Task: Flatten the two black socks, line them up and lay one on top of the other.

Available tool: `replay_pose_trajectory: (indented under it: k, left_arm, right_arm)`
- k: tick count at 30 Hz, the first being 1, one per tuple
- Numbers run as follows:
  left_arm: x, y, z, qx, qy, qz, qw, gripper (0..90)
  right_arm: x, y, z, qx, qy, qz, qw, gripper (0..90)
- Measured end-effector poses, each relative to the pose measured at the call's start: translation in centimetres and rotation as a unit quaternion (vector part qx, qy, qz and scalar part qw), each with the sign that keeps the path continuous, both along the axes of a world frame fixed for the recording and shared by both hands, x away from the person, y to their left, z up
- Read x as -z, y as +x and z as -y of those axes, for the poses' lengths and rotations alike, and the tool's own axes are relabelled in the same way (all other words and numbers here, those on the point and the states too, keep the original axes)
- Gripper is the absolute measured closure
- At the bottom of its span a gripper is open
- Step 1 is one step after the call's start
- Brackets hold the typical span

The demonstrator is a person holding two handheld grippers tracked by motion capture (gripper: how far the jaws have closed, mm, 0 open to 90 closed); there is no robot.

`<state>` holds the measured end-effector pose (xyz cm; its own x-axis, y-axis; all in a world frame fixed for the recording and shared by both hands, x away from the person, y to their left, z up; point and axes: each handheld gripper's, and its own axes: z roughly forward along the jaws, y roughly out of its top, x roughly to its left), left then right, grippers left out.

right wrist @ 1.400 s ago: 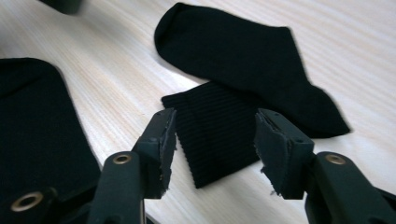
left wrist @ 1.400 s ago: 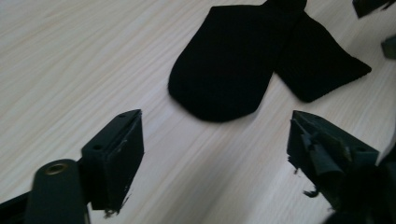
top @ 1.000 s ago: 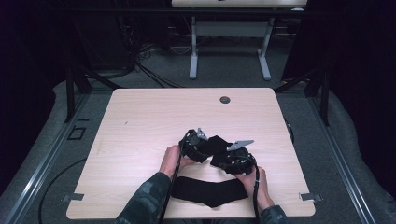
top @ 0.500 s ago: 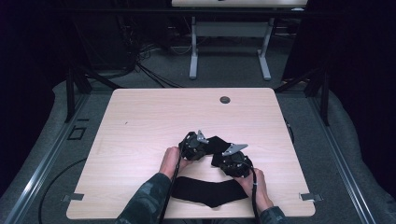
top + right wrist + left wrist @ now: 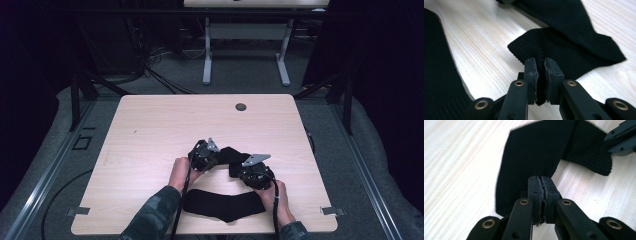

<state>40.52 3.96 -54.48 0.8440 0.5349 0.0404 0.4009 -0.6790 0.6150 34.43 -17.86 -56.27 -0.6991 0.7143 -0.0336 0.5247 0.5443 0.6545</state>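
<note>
Two black socks lie on the wooden table (image 5: 150, 140). One sock (image 5: 225, 204) is spread flat near the front edge, between the person's hands. The other sock (image 5: 232, 156) lies just beyond it, and each gripper holds one end. My left gripper (image 5: 217, 156) is shut on that sock's smooth edge (image 5: 531, 152), with its pads (image 5: 535, 186) pressed together on the cloth. My right gripper (image 5: 239, 169) has just been closing and now pinches the sock's ribbed cuff (image 5: 544, 42) between its pads (image 5: 530, 68). The flat sock (image 5: 436, 65) also lies at the left of the right gripper view.
A round cable hole (image 5: 241, 106) sits near the table's far edge. Bare wood stretches to the left, right and back of the socks. Beyond the table stand the white legs of another desk (image 5: 207, 55), with cables on the grey floor.
Both grippers' jaws have closed onto the farther sock. The right gripper has shifted slightly toward the left and the front edge; the left hand has barely moved.
</note>
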Motion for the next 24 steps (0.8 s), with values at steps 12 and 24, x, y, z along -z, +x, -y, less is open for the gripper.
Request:
replay_pose_trajectory:
  k: [12,24]
  left_arm:
    - [-2.5,-0.8,-2.6,-0.018,-0.035,0.000,0.9992,87.1]
    - [-3.5,-1.6,-5.8,-0.034,-0.072,-0.022,0.9966,86.8]
  right_arm:
    - [-1.9,-0.4,1.4,-0.002,-0.025,0.018,0.9995,81.2]
    - [-3.4,-0.8,3.7,0.007,-0.032,0.031,0.9990,80.8]
